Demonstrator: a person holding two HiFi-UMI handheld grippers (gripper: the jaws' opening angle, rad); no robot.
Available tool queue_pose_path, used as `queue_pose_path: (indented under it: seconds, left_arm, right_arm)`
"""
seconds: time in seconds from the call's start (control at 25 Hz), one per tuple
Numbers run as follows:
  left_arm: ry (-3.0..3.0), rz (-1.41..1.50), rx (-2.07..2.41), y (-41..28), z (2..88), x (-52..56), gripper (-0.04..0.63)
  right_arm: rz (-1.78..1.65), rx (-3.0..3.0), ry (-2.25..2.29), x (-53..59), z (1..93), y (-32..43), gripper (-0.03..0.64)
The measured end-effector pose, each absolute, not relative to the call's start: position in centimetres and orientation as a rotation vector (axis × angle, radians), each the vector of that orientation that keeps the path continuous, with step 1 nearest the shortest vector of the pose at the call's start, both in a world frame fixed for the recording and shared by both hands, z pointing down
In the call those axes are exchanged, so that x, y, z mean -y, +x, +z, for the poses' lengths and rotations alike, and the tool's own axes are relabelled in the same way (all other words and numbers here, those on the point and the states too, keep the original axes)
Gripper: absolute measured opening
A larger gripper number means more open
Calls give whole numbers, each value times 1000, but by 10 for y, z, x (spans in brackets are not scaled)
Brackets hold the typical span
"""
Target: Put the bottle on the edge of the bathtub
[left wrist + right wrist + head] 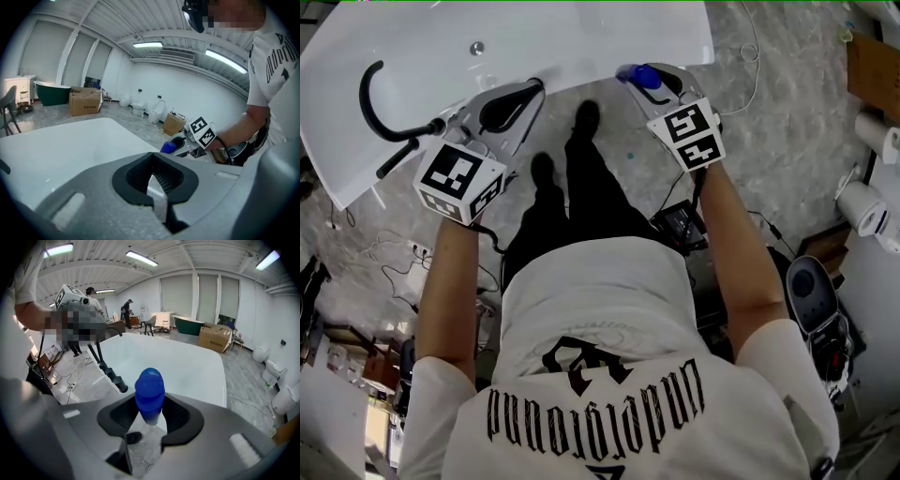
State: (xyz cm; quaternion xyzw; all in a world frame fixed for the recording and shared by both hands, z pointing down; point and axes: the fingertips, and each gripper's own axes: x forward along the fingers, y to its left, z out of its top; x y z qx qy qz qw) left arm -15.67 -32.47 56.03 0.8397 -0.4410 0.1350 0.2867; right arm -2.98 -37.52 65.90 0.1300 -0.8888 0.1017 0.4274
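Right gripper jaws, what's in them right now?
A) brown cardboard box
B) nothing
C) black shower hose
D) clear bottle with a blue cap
D: the right gripper view shows the blue-capped clear bottle standing between the jaws of the right gripper, with the black pads closed on its neck; the head view shows the same blue cap at that gripper's tip.

Grey marbled floor carried white bathtub. Black hose sat at tub's edge. Loose cable lay on floor near tub. Cardboard box and toilets stood well apart.
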Motion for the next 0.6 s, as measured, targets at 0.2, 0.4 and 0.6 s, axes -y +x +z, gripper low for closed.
queue_pose_path:
  seconds: [0.2, 0.4, 0.6]
  left_arm:
    - [2198, 377, 1160, -157, 578, 325, 6]
    - [2184, 420, 1148, -156, 592, 328, 6]
    - [2173, 482, 1129, -152, 607, 333, 6]
  right_arm:
    - [271, 2184, 316, 379, 690, -34, 153]
    - [270, 2149, 288, 379, 711, -39, 153]
    - [249, 2129, 269, 385, 727, -40, 153]
